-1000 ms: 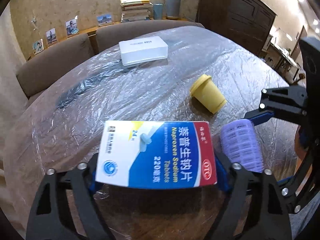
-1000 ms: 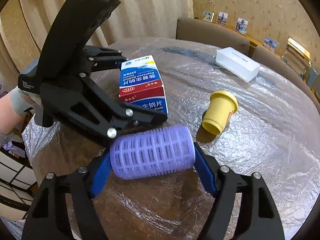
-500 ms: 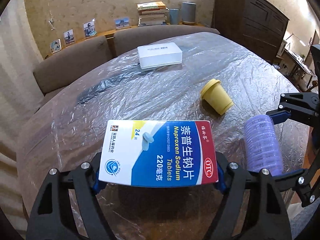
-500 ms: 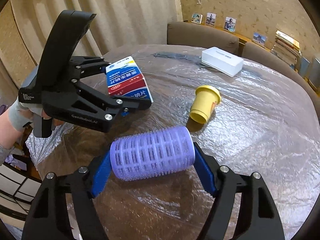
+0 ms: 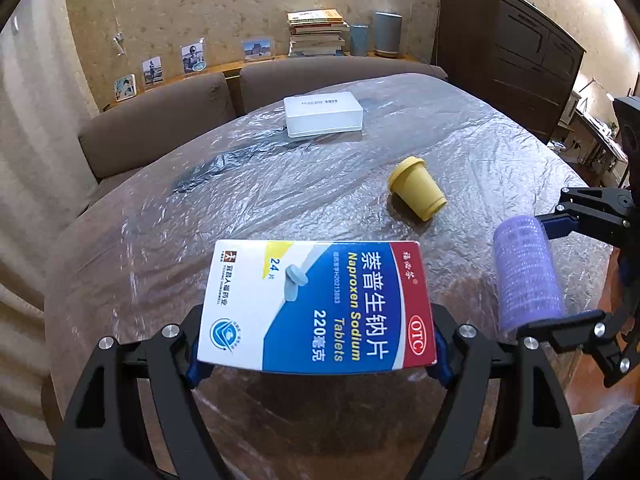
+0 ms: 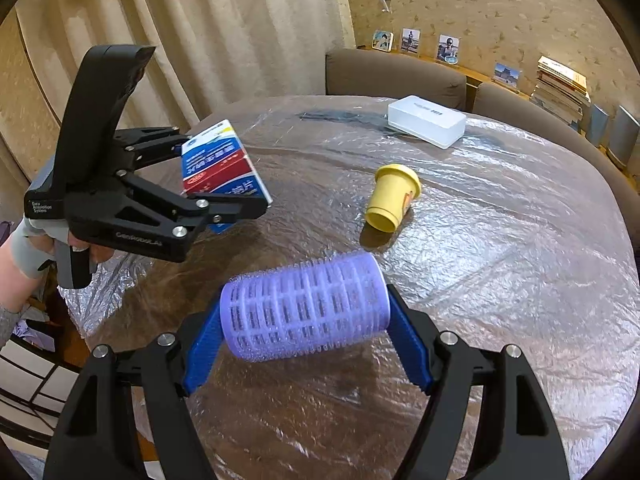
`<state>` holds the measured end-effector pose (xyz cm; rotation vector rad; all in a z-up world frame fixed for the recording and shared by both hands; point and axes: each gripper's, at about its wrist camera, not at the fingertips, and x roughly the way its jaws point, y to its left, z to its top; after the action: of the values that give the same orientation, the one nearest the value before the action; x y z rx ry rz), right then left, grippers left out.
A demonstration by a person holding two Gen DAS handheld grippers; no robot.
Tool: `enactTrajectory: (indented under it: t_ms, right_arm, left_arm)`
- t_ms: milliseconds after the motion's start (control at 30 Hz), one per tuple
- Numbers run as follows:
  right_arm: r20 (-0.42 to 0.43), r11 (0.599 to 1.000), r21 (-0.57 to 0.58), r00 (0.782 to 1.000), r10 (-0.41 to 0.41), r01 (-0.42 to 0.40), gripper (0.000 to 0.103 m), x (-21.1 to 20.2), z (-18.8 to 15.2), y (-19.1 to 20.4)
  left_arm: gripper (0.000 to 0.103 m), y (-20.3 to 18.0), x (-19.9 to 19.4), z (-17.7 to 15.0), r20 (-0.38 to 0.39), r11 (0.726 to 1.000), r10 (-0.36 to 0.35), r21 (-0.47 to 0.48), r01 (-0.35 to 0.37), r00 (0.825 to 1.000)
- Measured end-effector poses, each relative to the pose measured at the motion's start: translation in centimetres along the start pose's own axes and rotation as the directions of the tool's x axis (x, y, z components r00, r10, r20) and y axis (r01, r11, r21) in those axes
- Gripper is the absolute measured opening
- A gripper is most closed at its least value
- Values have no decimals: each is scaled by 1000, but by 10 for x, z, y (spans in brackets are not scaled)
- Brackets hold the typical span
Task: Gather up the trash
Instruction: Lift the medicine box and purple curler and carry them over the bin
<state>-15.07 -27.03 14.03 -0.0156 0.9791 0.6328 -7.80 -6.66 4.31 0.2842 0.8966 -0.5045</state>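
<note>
My left gripper (image 5: 318, 356) is shut on a blue, white and red medicine box (image 5: 316, 304) and holds it above the near part of the table. The box also shows in the right wrist view (image 6: 222, 172), at the left. My right gripper (image 6: 306, 344) is shut on a purple hair roller (image 6: 304, 306), gripped by its two ends and held above the table. The roller also shows at the right of the left wrist view (image 5: 524, 272). A yellow cup (image 5: 416, 188) lies on its side on the table beyond both grippers; it also shows in the right wrist view (image 6: 392, 198).
The round table (image 5: 160, 232) is covered with crinkled clear plastic sheet. A white rectangular box (image 5: 322, 114) sits at the far side, with a black strip (image 5: 208, 168) under the sheet to its left. Brown chairs (image 5: 160, 128) stand behind the table, a dark cabinet (image 5: 504, 52) at the right.
Both grippers have risen and pulled back from the table, each keeping its object. The two grippers have moved further apart. The yellow cup has not moved.
</note>
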Motion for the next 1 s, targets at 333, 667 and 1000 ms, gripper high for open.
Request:
enactTrajectory:
  t_ms: [333,667,1000]
  right_arm:
    - [4,999,31,1000,-17,17,74,-10,-10,-4]
    - [15,999,35,1000,-24,24,74,-19,-16,-3]
    - [20,999,36,999,-28,27,74,-25,-21,-3]
  left_arm:
    - [81,-15,-17,-17,11,998,28,-51,-28,1000]
    - [81,-33,-32,-29,30,998,26,-65,-24,999]
    - [81,-43,-42,-38,38,996,33,-84,-29,999]
